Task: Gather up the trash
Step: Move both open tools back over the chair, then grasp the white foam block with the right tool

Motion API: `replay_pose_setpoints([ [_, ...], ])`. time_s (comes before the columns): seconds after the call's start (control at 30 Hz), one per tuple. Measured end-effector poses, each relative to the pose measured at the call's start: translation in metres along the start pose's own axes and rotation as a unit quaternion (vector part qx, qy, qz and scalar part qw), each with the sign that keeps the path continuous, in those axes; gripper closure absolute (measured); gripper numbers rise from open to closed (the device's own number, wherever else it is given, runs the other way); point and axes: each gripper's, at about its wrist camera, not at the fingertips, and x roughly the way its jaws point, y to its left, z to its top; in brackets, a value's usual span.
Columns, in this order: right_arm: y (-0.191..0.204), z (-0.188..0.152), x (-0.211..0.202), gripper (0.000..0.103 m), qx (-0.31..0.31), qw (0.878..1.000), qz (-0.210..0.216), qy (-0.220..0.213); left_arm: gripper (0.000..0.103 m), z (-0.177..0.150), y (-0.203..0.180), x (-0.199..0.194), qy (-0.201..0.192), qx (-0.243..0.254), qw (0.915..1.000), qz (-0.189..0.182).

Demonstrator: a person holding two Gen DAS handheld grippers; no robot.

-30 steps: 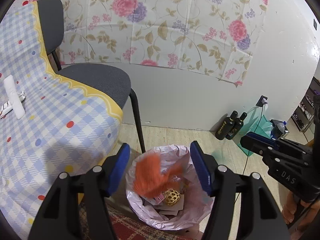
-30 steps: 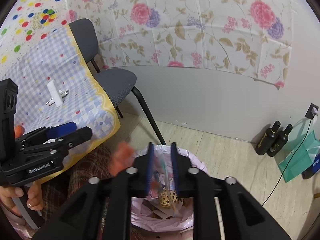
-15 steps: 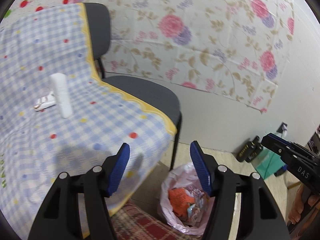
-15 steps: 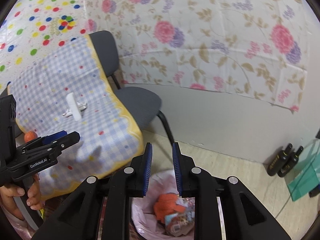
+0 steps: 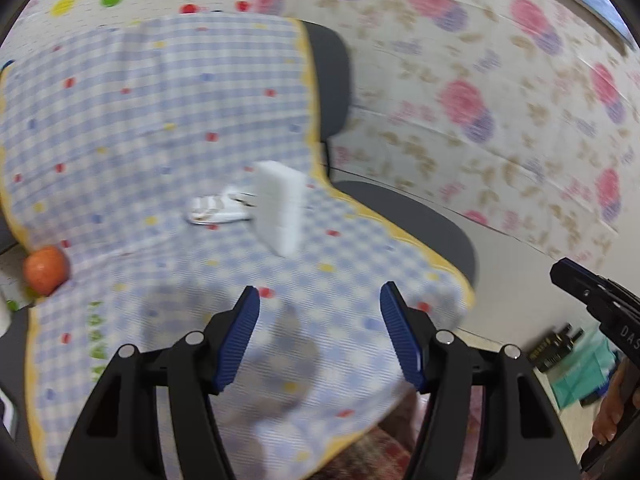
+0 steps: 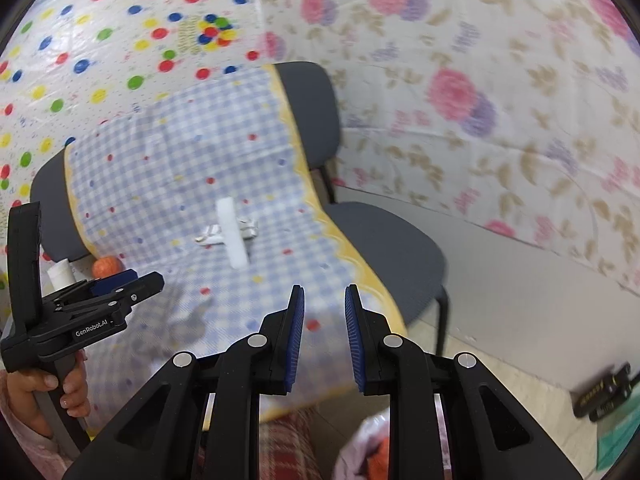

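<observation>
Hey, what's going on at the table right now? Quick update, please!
Both grippers, left and right, open, empty. White block and crumpled wrapper on checked tablecloth. Path looks clear.

Blue-checked tablecloth (image 5: 168, 128), white block (image 5: 280, 208), floral wall sheet (image 6: 500, 80)

You've got two pieces of trash on the checked tablecloth (image 5: 140, 128): a white foam block (image 5: 280, 210), long and rectangular, lying flat, and a crumpled white wrapper (image 5: 218, 211) touching its left side, partly tucked under it in the right wrist view. Both sit mid-table, toward the chair-side edge. The pink trash bag (image 6: 362, 446) is on the floor below the table edge, mouth open, something orange showing inside.
</observation>
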Motion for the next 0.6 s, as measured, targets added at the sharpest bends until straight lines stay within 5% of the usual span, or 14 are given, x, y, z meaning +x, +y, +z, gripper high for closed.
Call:
replay_pose_setpoints([
  [0.2, 0.033, 0.034, 0.032, 0.079, -0.020, 0.999, 0.033, -0.005, 0.042, 0.017, 0.040, -0.008, -0.015, -0.019, 0.9991, 0.036],
  [0.6, 0.093, 0.083, 0.121, 0.058, -0.057, 0.994, 0.089, 0.022, 0.036, 0.052, 0.113, 0.012, -0.014, -0.060, 0.9936, 0.095],
])
